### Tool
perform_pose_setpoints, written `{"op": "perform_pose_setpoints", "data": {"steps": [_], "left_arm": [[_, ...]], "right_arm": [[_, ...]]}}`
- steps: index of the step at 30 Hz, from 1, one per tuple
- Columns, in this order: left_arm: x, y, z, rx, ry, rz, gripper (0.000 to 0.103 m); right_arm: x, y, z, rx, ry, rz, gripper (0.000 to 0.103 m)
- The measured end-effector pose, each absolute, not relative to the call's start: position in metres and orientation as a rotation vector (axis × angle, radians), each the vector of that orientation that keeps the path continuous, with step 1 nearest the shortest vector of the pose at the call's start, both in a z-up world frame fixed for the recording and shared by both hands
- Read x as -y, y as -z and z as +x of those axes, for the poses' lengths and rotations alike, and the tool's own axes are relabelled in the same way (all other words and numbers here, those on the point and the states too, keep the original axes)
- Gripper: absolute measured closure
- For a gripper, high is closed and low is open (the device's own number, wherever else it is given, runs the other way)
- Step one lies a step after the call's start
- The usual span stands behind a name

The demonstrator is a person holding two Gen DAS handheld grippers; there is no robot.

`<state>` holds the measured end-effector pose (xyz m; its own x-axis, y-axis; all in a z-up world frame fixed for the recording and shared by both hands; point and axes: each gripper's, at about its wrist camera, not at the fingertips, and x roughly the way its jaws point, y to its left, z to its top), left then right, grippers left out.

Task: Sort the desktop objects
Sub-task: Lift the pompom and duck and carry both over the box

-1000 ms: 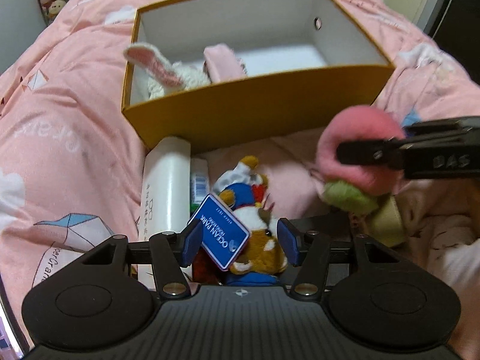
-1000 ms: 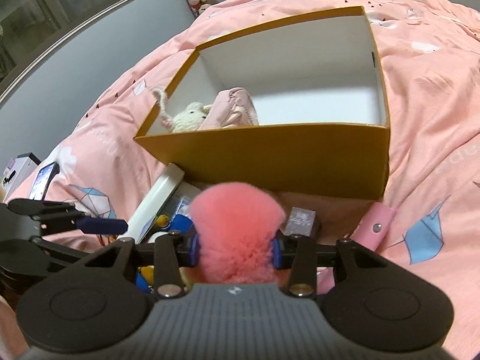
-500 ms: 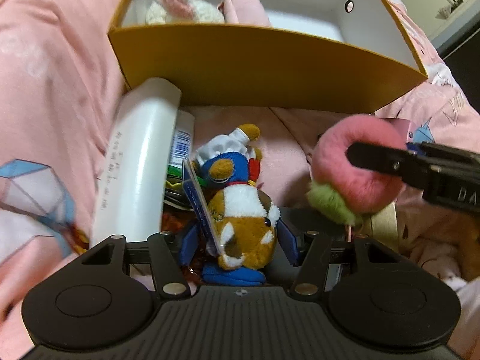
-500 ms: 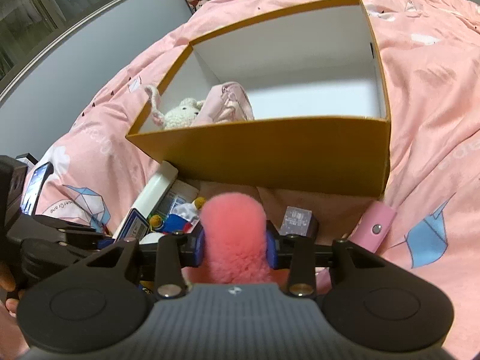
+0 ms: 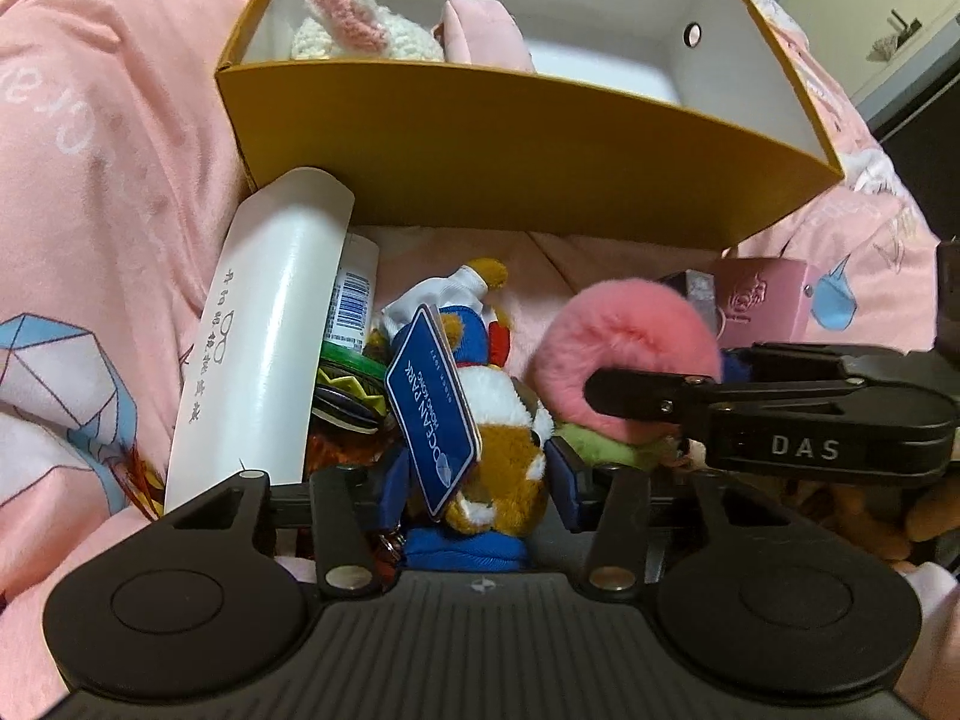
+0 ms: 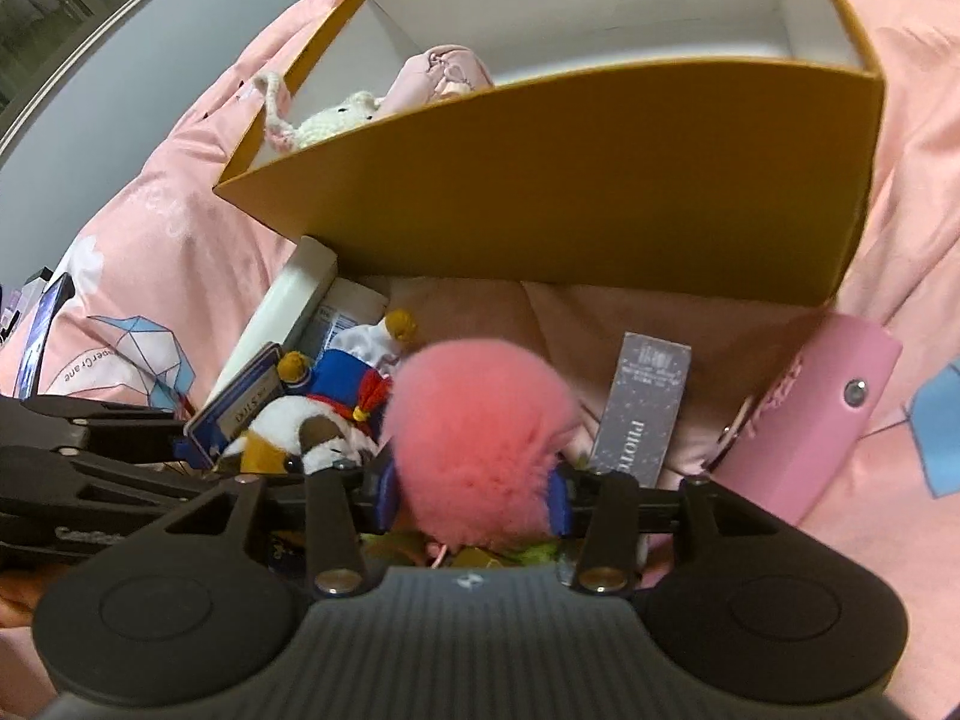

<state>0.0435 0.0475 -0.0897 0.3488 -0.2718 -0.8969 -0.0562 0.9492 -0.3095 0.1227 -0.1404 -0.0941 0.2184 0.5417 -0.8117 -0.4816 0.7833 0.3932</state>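
Plush toys lie on the pink bedspread (image 5: 108,192) before the yellow box's (image 5: 510,144) near wall: my down-tilted left gripper (image 5: 480,480) closes around the tagged plush (image 5: 498,420), my right gripper (image 6: 471,495), opening, brackets the pink pompom (image 6: 474,426).

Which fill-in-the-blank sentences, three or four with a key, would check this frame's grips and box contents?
1. The right gripper is shut on the fluffy ____ pompom.
2. The plush toy between the closing left gripper jaws carries a ____ tag.
3. The crocheted rabbit lies ____ the yellow box.

Missing words: pink; blue; inside
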Motion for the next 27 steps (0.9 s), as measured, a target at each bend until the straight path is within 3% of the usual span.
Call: {"op": "perform_pose_setpoints", "data": {"steps": [15,27], "left_arm": [[-0.057,0.036,0.031,-1.063,0.18,-0.368,0.051],[-0.058,-0.027,0.034,-0.862,0.188,-0.294,0.051]], "right_arm": [[0.162,0.046,0.117,-1.011,-0.738,0.171,0.06],[0.177,-0.025,0.116,-0.764,-0.776,0.176,0.06]]}}
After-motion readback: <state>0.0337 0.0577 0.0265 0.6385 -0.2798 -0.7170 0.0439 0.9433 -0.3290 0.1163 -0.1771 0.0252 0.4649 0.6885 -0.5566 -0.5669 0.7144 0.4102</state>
